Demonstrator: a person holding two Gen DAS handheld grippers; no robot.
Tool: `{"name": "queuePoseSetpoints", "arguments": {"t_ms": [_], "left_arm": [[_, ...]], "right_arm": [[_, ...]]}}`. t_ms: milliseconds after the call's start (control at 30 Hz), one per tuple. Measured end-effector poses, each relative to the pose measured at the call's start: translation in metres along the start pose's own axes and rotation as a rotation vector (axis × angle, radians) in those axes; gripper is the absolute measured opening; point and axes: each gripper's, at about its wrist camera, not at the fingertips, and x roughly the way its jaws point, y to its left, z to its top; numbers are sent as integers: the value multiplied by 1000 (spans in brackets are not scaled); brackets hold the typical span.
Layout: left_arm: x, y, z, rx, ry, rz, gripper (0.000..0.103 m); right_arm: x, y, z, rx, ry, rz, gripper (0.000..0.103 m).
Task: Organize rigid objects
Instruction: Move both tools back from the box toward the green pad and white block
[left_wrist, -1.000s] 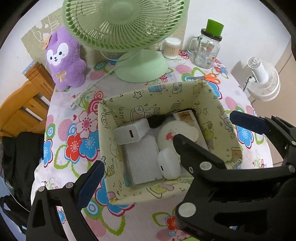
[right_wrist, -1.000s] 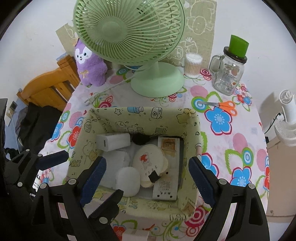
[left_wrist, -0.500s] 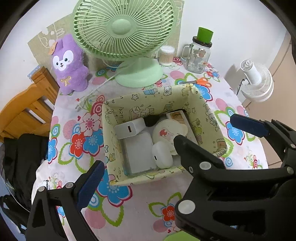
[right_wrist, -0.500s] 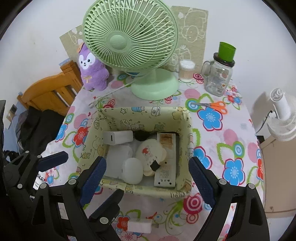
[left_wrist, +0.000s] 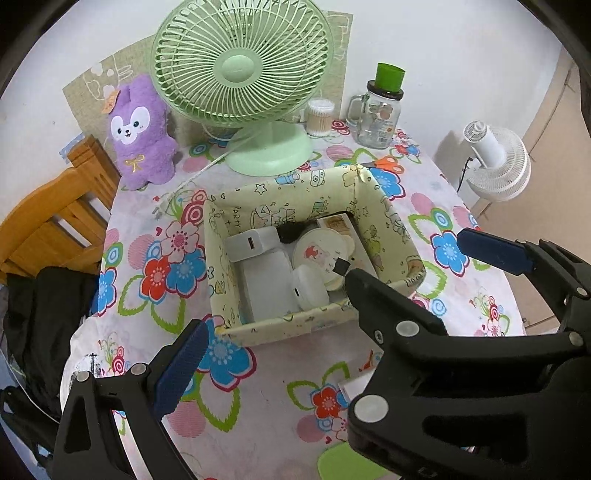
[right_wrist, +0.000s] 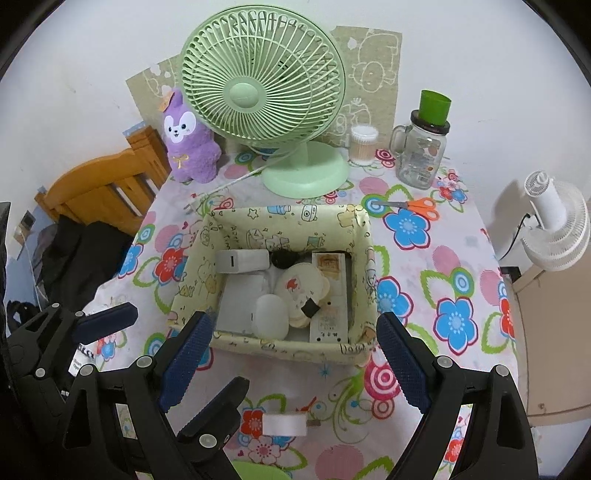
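A pale yellow cartoon-print fabric box (left_wrist: 295, 328) (right_wrist: 284, 349) stands mid-table. It holds a white charger (left_wrist: 255, 244) (right_wrist: 242, 261), a flat white box (right_wrist: 242, 302), a white oval case (left_wrist: 310, 288) (right_wrist: 271, 315), a round white disc with a red figure (right_wrist: 301, 286) and a long flat box (right_wrist: 328, 295). A small white block (right_wrist: 284, 424) lies on the cloth in front of the box. My left gripper (left_wrist: 332, 295) is open and empty. My right gripper (right_wrist: 291, 365) is open and empty, above the box's near wall.
A green desk fan (right_wrist: 262, 96), a purple plush (right_wrist: 190, 144), a cotton-swab jar (right_wrist: 364, 146), a glass mug with a green cup (right_wrist: 423, 147) and orange scissors (right_wrist: 417, 205) stand behind the box. A wooden chair (right_wrist: 103, 188) is left, a white fan (right_wrist: 554, 225) right.
Both grippers have pulled back and up from the box, which now looks smaller and farther. The small white block has come into view. Both stay open.
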Motion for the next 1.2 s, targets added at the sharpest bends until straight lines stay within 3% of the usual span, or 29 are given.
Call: {"name": "queuePoseSetpoints", "arguments": {"t_ms": [567,900,1200], "left_arm": [[-16,3,-23,17,-20,-9,101],[-11,2,-41,-1,-8,-41,101],[-7,-4,-55,-60,7,-8,101]], "right_arm": [[-22,6,-25,30,-15,-40,102],[-23,6,-42,19,3,-71,102],[-19,0,-55,1,11,-21,102]]}}
